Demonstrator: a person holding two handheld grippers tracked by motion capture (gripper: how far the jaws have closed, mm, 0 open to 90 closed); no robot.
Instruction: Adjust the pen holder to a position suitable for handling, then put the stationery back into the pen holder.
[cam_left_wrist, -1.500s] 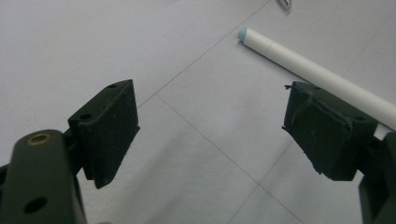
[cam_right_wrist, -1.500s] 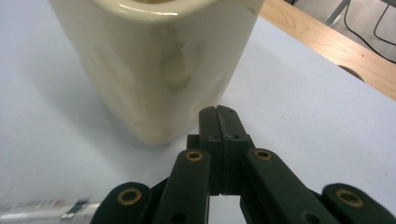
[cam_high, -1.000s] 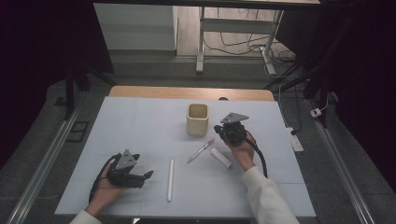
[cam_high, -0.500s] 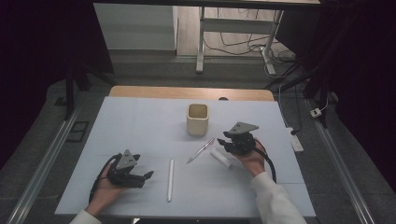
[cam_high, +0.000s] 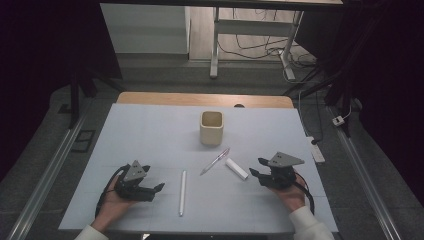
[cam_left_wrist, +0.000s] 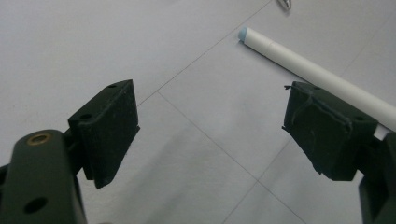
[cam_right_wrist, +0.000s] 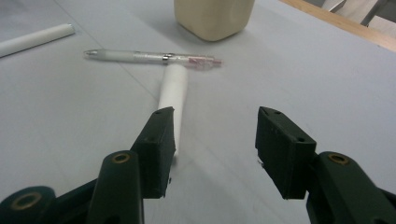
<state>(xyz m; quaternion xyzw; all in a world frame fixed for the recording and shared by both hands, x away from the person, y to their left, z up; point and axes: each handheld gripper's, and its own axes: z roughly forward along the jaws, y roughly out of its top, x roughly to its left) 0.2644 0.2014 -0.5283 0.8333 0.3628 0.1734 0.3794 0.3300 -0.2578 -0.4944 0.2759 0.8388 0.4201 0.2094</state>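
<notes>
Lower right of high view: right gripper (cam_high: 260, 172), jaws just been opening, nothing between them, aimed at short white cylindrical tube (cam_high: 236, 168) lying just beside clear pink-accented pen (cam_high: 215, 161).
Upper centre: cream square plastic cup (cam_high: 211, 128), upright.
Lower left: left gripper (cam_high: 152, 184), jaws spread, empty; long white marker (cam_high: 182, 192) near.
Step, judged: approach to tube.
Next: advance, straddle tube, close.
</notes>
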